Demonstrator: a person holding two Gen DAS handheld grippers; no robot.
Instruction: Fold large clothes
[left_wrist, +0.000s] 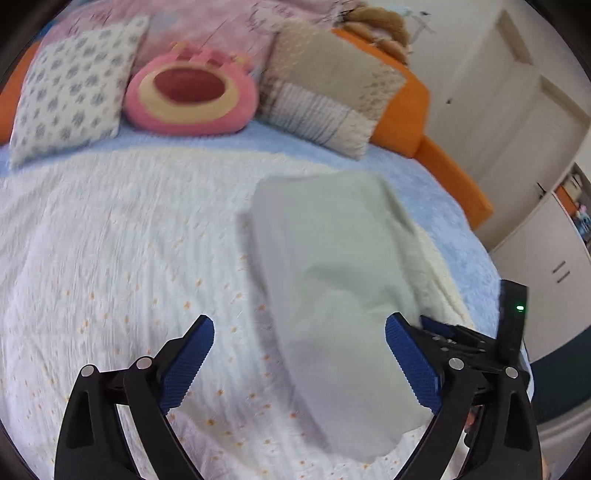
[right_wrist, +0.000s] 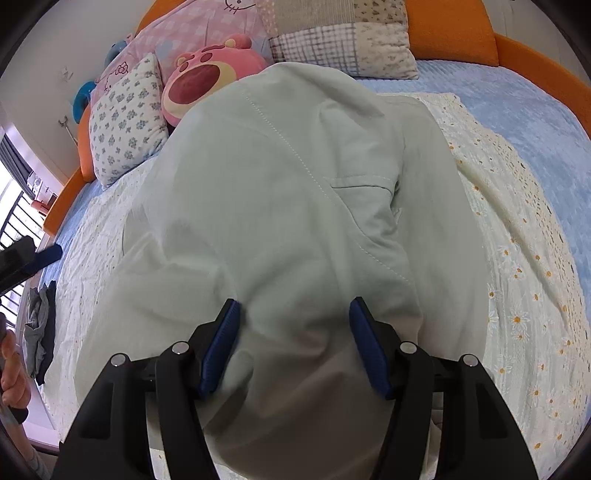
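Item: pale green cotton garment, folded into a thick bundle with white topstitching and a welt pocket, lying on a white quilted bedspread with small orange daisies. The bedspread covers a light blue textured sheet on an orange-framed bed.

Left gripper: black arms, blue ribbed pads, jaws spread wide. The garment's near end lies below and between them, closer to the right-hand pad; no pad presses on it. Right gripper: jaws parted partway, straddling a raised fold of the garment; whether the pads touch the cloth cannot be told.

Surroundings, at the head of the bed: white cushion with blue floral print; pink bear-face plush cushion; beige patchwork cushion; pink cartoon-cat blanket. Pale cupboard doors beside the bed. A dark grey crumpled cloth at the bed's edge.

Obscured: the left-wrist view is motion-blurred. The garment hides the bear cushion's lower half in the right-wrist view. A hand is cut off at the frame edge.
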